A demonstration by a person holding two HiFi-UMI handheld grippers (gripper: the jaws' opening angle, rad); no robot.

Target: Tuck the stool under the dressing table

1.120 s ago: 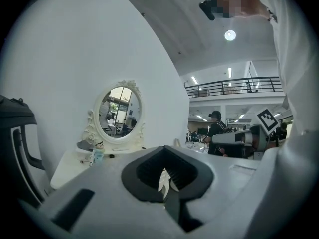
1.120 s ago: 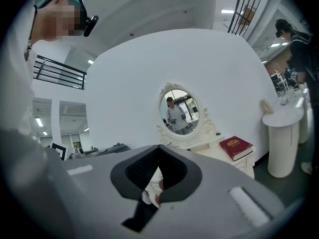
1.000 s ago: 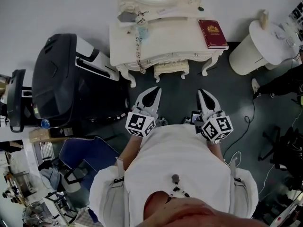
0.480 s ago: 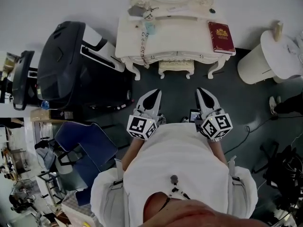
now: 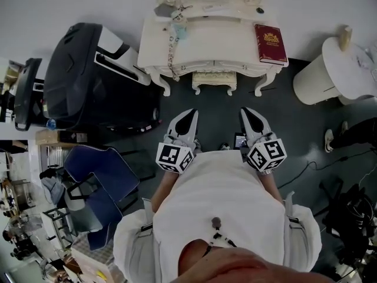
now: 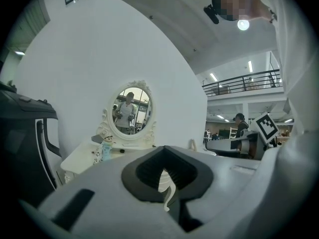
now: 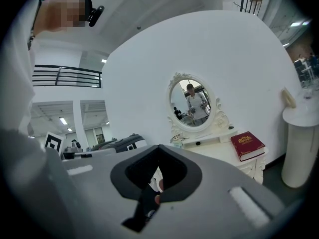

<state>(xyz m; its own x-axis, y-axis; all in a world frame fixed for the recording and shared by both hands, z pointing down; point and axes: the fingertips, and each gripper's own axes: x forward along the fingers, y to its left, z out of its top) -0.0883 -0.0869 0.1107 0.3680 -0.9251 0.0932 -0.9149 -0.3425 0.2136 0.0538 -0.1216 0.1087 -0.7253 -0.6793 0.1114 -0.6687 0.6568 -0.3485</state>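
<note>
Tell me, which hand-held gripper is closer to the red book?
The right one. The right hand-held gripper hangs in front of the dressing table, near the end where the red book lies. The left hand-held gripper is farther off, toward the other end. Neither touches the book.

Both arms are bent in front of the person's waist. The left claw [image 5: 188, 115] and right claw [image 5: 248, 113] point forward, roughly level, side by side, each with jaws pressed together.

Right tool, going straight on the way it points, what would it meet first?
Probably the front edge of the dressing table, beside the tucked stool; nothing stands between. Height is unclear, so the right tool might pass over it toward the mirror.
</note>
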